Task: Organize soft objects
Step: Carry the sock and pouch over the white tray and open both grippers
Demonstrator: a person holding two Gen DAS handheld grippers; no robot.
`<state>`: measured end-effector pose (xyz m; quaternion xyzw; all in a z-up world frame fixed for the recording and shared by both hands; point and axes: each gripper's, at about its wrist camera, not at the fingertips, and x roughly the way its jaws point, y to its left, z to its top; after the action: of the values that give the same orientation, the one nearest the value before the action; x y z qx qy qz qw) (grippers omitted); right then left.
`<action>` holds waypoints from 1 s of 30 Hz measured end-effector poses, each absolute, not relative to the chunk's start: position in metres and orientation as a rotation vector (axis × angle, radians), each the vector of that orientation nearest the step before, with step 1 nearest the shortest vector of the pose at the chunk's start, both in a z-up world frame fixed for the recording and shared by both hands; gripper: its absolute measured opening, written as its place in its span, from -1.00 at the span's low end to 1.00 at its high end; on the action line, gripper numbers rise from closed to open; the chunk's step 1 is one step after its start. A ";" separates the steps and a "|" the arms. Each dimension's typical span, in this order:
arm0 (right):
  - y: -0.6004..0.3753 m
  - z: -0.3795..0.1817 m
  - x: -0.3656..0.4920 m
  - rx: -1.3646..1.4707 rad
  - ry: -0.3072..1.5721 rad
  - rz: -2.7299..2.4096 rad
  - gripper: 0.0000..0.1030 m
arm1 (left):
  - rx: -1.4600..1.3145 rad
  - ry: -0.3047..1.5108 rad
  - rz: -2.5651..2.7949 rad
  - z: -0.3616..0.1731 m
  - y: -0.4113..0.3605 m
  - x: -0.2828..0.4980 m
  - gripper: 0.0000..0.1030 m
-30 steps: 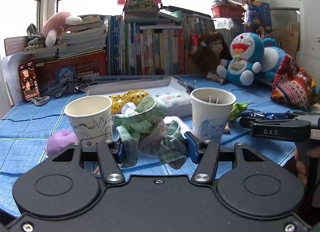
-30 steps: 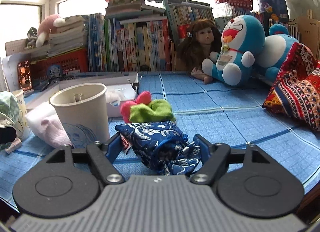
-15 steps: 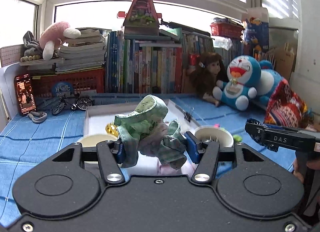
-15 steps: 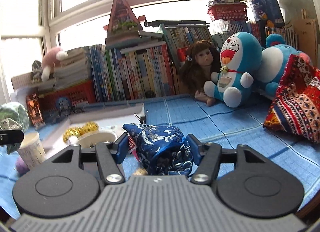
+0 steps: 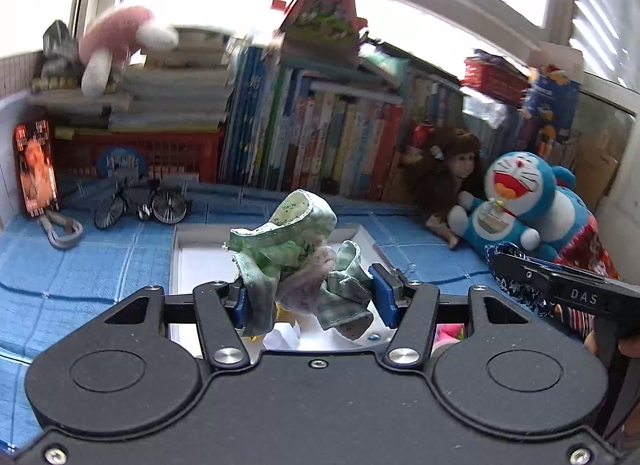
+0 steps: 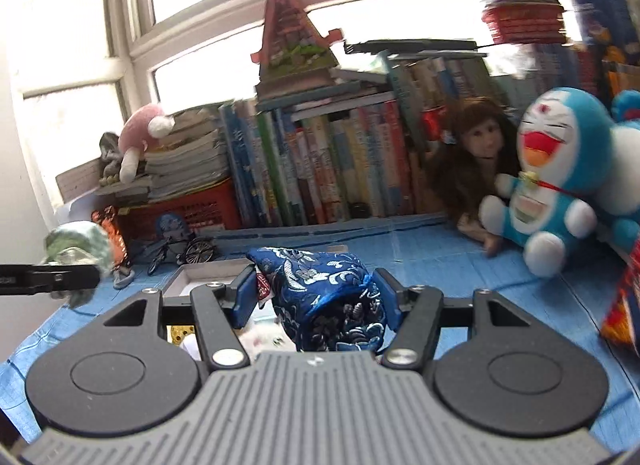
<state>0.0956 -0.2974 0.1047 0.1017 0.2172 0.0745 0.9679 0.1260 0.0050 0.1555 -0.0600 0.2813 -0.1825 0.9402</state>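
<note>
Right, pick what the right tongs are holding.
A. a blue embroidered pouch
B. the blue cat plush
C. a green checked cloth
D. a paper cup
A: in the right wrist view the blue embroidered pouch sits pinched between the right tongs, while the green checked cloth is in the left tongs.

Book row (image 5: 320, 137) at back; red crate (image 5: 136, 153), toy bicycle (image 5: 140, 205) left.
</note>
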 end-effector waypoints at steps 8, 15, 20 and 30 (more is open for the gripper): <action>-0.270 0.106 0.176 0.202 0.602 0.216 0.24 | -0.244 0.817 -0.350 0.131 0.003 0.222 0.05; -0.246 0.084 0.232 0.168 0.739 0.171 0.24 | -0.292 0.922 -0.307 0.105 -0.002 0.276 0.05; -0.236 0.069 0.259 0.163 0.789 0.150 0.24 | -0.285 0.957 -0.274 0.090 -0.007 0.304 0.05; -0.223 0.038 0.297 0.131 0.880 0.111 0.25 | -0.237 1.010 -0.238 0.067 -0.016 0.343 0.05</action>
<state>0.2966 -0.2233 0.0377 0.0632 0.4252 0.0535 0.9013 0.3434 -0.0162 0.0673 -0.1129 0.4815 -0.1136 0.8617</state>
